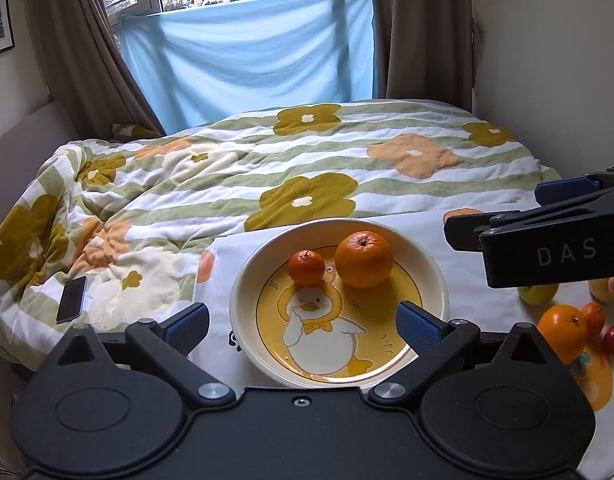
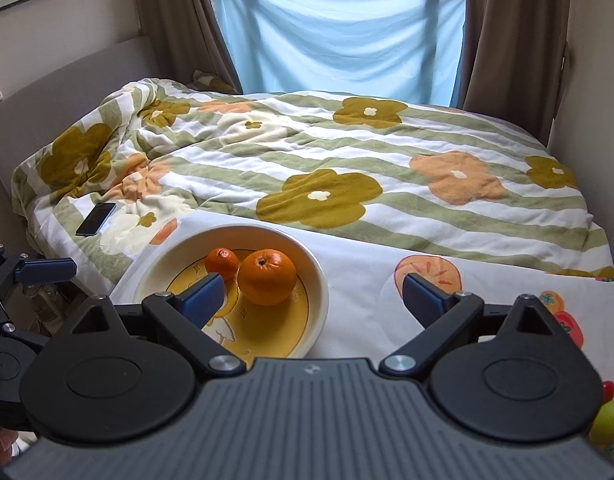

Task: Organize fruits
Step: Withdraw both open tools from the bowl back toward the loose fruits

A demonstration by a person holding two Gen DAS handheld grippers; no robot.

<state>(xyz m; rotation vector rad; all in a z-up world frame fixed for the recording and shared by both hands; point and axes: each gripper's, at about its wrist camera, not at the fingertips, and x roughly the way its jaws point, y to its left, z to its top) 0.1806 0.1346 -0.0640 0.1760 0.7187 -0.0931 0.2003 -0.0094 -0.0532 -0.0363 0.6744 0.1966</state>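
Observation:
A cream plate (image 1: 239, 292) with a yellow duck print holds a small mandarin (image 1: 306, 267) and a large orange (image 1: 363, 259), side by side at its far side. My left gripper (image 1: 301, 326) hangs open above the plate's near half, with nothing between its fingers. My right gripper (image 1: 495, 216) reaches in from the right, above the cloth. In the right wrist view the right gripper (image 2: 313, 298) is open and empty, with the plate (image 2: 319, 280), the orange (image 2: 267, 276) and the mandarin (image 2: 222, 262) just beyond its left finger.
More fruit lies on the white printed cloth at the right: an orange (image 1: 563, 330), a mandarin (image 1: 593, 316), a red cherry tomato (image 1: 613, 340) and a green fruit (image 1: 539, 294). A phone (image 1: 71, 299) rests on the flowered quilt (image 1: 307, 168) to the left.

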